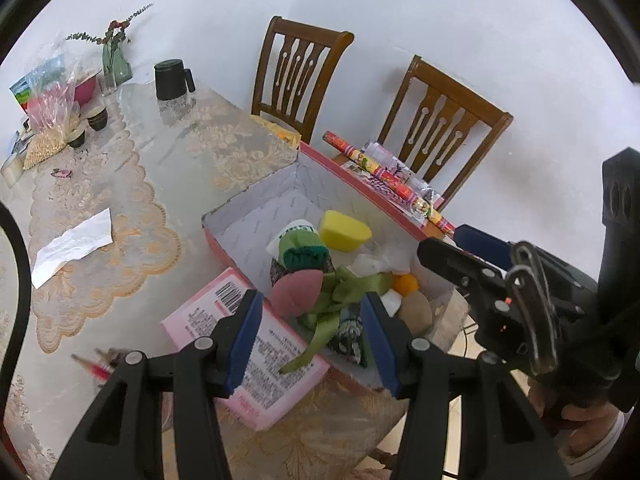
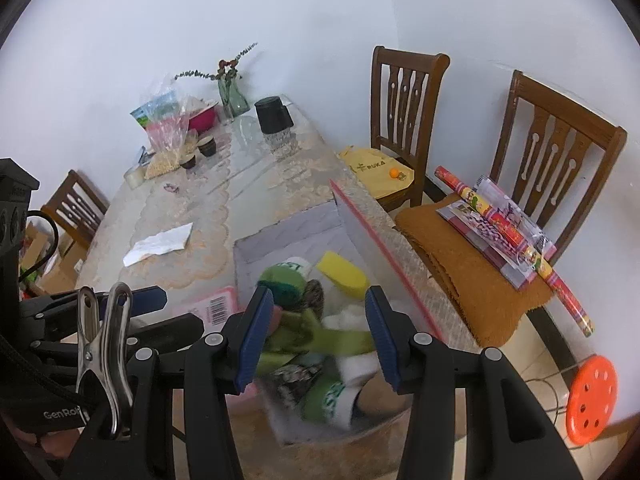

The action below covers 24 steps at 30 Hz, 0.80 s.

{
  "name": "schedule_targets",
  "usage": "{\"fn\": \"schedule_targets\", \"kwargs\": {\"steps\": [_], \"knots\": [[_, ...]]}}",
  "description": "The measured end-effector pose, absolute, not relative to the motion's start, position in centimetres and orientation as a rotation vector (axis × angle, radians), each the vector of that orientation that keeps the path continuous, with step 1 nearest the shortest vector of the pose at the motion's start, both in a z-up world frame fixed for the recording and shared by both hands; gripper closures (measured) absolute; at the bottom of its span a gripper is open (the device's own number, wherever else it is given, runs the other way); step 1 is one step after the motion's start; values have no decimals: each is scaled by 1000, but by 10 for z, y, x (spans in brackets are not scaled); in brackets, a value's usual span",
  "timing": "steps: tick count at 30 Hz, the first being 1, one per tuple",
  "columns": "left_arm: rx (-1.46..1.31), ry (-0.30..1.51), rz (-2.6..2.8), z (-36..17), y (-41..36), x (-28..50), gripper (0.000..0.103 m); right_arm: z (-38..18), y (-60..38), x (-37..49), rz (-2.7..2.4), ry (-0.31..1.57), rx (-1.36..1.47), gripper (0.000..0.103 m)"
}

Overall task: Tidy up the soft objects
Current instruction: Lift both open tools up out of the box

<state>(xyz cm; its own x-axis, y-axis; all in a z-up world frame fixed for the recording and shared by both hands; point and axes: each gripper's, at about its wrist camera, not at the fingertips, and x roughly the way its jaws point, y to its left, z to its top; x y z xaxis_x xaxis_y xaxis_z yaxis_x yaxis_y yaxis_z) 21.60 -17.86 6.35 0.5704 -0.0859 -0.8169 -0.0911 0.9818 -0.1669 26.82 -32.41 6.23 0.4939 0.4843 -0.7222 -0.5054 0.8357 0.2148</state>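
Lighting: even, soft daylight; faint shadows. Fisheye bending and dark vignette at edges. Glare on desk (image 1: 144, 96) glass. Motion blur on soft items (image 2: 316, 344) between right gripper (image 2: 320, 336) fingers.

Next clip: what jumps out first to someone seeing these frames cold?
The open pink box at the table's near edge, heaped with soft things: a yellow sponge toward the back, green ribbon trailing over the front wall. Both grippers, left gripper and right gripper, hang open above it, empty.

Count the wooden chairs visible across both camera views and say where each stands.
3. Two stand at the wall along the table's far side: one holding a yellow bag, one holding wrapping-paper rolls. A third stands at the table's opposite side. Others may be hidden.
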Motion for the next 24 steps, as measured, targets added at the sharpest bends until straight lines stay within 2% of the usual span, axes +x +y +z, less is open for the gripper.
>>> {"fn": "schedule_targets", "kwargs": {"steps": [11,24], "knots": [[-148,936,5,82,-161,163,49,78,-313,205,539,846,-1,54],[-121,932,36,83,-134,110,48,69,-291,128,467,923,85,54]]}}
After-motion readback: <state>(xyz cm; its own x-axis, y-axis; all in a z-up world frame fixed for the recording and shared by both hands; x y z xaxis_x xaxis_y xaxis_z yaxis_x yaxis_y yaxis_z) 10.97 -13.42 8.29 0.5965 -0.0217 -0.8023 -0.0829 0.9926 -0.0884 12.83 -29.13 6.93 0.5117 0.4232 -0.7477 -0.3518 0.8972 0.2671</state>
